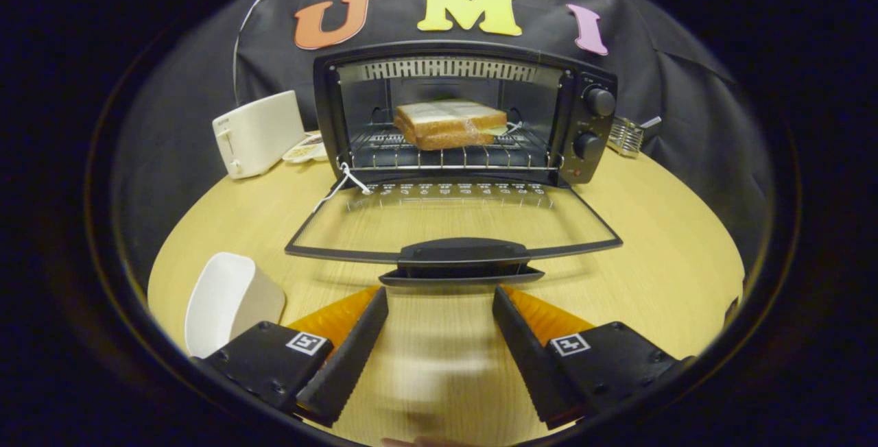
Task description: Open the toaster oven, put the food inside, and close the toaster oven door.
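Note:
A black toaster oven (590,83) stands at the back of the round wooden table, its glass door (453,217) folded down flat toward me. A wrapped sandwich of sliced bread (449,123) lies on the wire rack (446,155) inside. The door's black handle (463,255) sits just ahead of my gripper (440,299), slightly beyond the fingertips. The gripper is open, with only bare tabletop between its fingers.
A white toaster (257,133) stands left of the oven with a small plate (305,152) beside it. An empty white paper tray (223,299) lies by the left finger. A wire basket (627,135) sits right of the oven. The wooden table (658,241) curves away on both sides.

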A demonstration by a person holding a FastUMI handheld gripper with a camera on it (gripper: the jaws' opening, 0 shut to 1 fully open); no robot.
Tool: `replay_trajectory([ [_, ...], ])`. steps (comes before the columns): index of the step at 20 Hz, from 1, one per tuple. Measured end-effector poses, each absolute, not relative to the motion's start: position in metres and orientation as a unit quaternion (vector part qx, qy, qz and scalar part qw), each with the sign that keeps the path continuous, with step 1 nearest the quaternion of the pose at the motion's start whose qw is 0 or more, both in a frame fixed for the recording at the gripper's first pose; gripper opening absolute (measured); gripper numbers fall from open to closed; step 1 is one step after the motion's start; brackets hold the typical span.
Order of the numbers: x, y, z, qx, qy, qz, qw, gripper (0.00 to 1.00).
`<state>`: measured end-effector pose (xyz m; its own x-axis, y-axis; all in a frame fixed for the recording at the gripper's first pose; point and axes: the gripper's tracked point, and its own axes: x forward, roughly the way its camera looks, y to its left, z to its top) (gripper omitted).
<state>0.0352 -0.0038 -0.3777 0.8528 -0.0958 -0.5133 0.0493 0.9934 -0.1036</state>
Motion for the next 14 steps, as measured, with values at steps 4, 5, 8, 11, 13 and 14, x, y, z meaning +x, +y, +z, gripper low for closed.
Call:
replay_trajectory([
  [4,0.038,0.001,-0.372,-0.014,0.249,-0.035,0.968,1.00],
  [5,0.038,0.001,-0.369,-0.010,0.238,-0.035,0.971,1.00],
  [8,0.037,0.003,-0.357,-0.009,0.198,-0.037,0.980,1.00],
  [11,0.037,0.005,-0.342,-0.011,0.149,-0.037,0.988,1.00],
  [13,0.038,0.006,-0.330,-0.021,0.119,-0.039,0.992,1.00],
  [14,0.041,0.006,-0.326,-0.032,0.110,-0.042,0.993,1.00],
])
